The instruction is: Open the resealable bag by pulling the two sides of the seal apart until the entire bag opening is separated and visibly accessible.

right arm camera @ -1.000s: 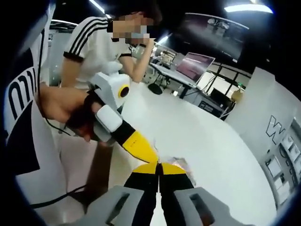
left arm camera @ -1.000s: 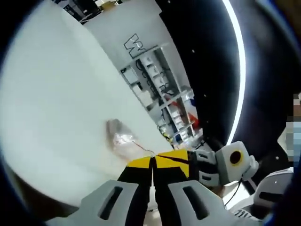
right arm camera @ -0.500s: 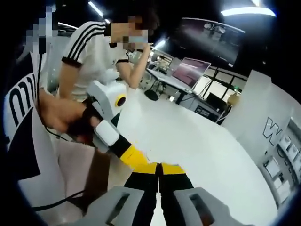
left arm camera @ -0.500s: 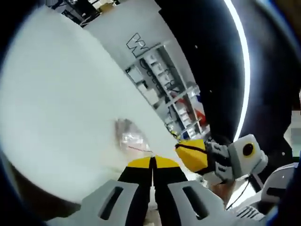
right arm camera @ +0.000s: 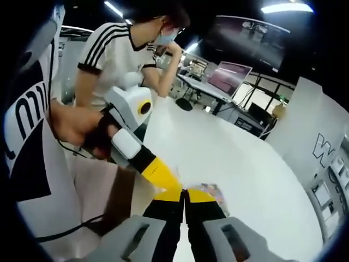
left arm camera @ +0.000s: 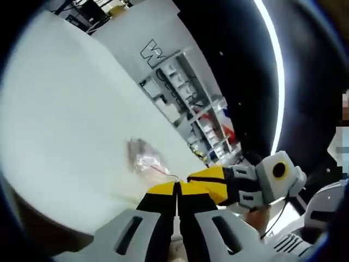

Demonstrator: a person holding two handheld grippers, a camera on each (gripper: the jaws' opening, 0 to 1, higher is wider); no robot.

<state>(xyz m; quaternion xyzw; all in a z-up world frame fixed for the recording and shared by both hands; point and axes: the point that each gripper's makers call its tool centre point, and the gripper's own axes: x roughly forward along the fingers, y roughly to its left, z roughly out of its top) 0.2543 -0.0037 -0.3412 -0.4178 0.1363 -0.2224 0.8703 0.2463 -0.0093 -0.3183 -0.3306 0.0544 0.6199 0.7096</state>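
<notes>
Both grippers are pinching the bag (left arm camera: 143,161) at its seal, left gripper (left arm camera: 177,191) and right gripper (right arm camera: 184,195) clenched tip to tip, bag hanging over the white table (left arm camera: 65,125). Thin film could be slipping out, or tearing beside the seal if they're yanking unevenly.

Left gripper (left arm camera: 177,188): two black jaws tipped with yellow pads, seated in pale grey moulded housings with slotted cut-outs. Right gripper (right arm camera: 184,195): same build, black jaws, yellow tips, grey slotted housings. In the right gripper view the left gripper's body is white blocks over a black neck, with a thin black cable (right arm camera: 71,232) trailing below. Person's clothing (right arm camera: 27,164): white top with bold black lettering.
</notes>
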